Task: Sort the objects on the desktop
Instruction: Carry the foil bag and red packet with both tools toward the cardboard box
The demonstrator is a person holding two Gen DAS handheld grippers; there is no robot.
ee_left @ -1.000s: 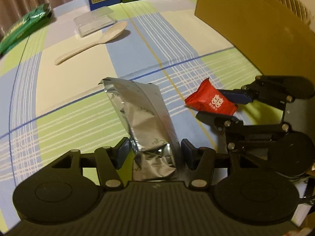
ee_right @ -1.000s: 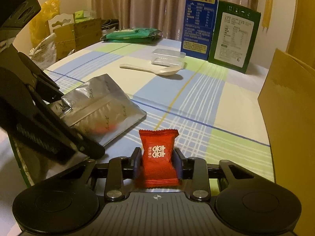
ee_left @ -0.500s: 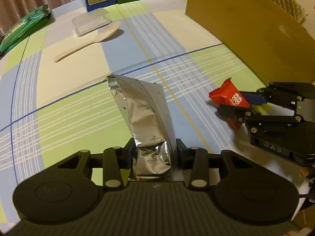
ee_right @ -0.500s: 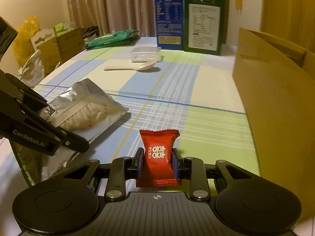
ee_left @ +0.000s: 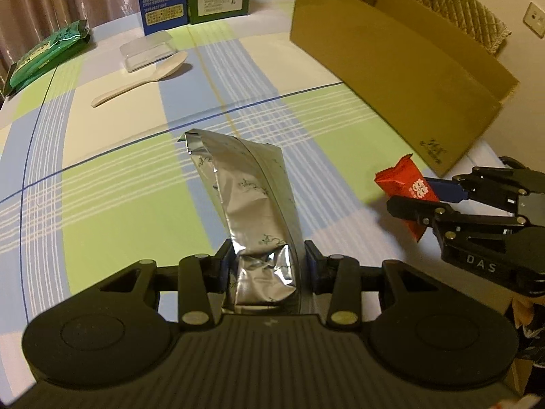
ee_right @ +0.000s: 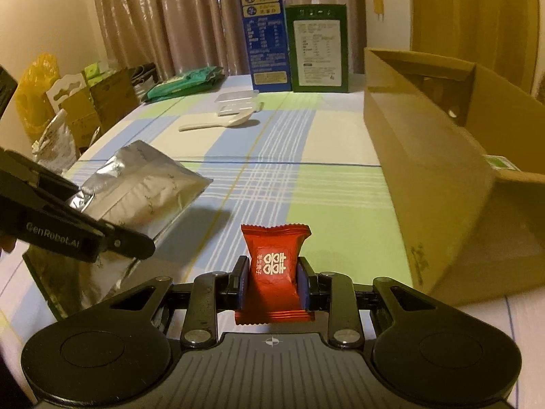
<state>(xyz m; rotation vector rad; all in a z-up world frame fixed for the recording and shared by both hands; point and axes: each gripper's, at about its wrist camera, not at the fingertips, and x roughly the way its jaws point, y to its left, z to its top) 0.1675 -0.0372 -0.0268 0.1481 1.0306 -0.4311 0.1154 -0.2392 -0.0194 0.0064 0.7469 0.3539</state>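
Note:
My left gripper (ee_left: 265, 262) is shut on the crumpled end of a silver foil pouch (ee_left: 245, 191), which sticks up and away from the fingers above the checked tablecloth (ee_left: 112, 184). My right gripper (ee_right: 274, 281) is shut on a small red candy packet (ee_right: 274, 266) with white characters. The left wrist view shows the right gripper (ee_left: 425, 201) at the right edge, carrying the red packet (ee_left: 403, 182) just in front of the near corner of an open cardboard box (ee_left: 391, 54). In the right wrist view the foil pouch (ee_right: 146, 191) hangs at the left in the left gripper (ee_right: 85, 214).
A white spoon (ee_left: 143, 80) and a clear plastic lid (ee_left: 146, 51) lie at the far side. Behind them stand a blue carton (ee_right: 265, 34) and a green carton (ee_right: 318, 49); a green bag (ee_left: 47, 54) lies at the far left. Bags and boxes (ee_right: 68, 105) sit beyond the table's left edge.
Both grippers rose and moved toward the cardboard box, carrying the foil pouch and the red packet. The left jaws squeezed tighter on the pouch.

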